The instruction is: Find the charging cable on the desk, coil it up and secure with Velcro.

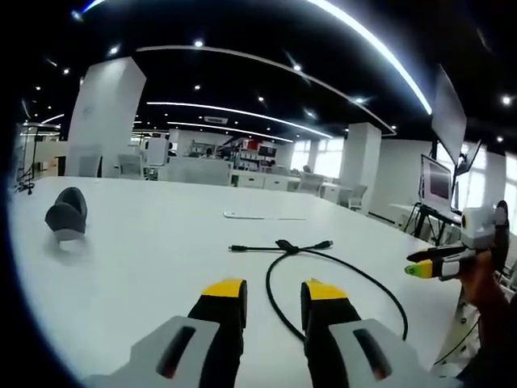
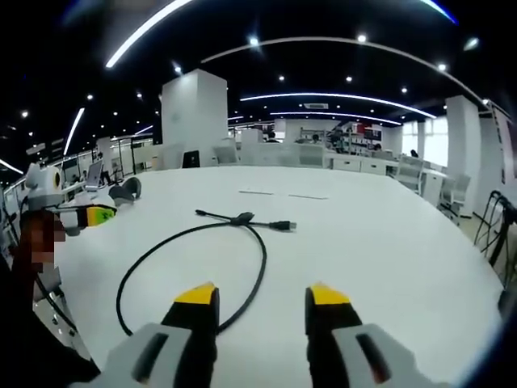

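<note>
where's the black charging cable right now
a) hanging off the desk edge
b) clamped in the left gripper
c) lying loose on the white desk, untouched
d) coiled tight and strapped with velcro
c: the charging cable lies in one loose open loop on the white desk, with the left gripper and right gripper both open and short of it.

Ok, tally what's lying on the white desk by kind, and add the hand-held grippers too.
Black charging cable: 1
Dark grey rounded object: 1
Thin flat white strips: 2
Hand-held grippers, left hand-held gripper and right hand-held gripper: 2
Total: 6, with four on the white desk.
</note>
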